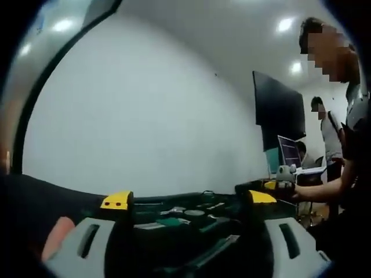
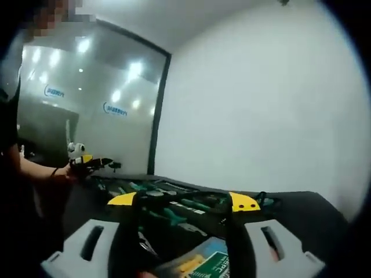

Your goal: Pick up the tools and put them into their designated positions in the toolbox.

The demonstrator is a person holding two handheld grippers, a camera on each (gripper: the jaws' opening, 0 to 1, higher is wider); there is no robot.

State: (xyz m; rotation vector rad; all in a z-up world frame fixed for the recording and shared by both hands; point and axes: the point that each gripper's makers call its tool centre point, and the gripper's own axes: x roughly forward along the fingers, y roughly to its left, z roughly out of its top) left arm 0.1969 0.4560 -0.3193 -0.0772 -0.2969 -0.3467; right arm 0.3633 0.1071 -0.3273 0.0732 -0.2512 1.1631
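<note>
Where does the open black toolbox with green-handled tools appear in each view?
Left gripper view: the open black toolbox lies low in the centre, between the gripper's yellow-tipped jaws.
Right gripper view: the toolbox sits low, centre-left, behind the yellow jaw tips.
Shared landmark: the plain white wall behind it.

no text is legible; blue logos on the glass wall (image 2: 87, 98) are too blurred.

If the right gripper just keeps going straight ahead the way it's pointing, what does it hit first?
Probably the green-handled tools laid out in the open toolbox, straight ahead of the right gripper's open jaws; depth is unclear through the fisheye.
</note>
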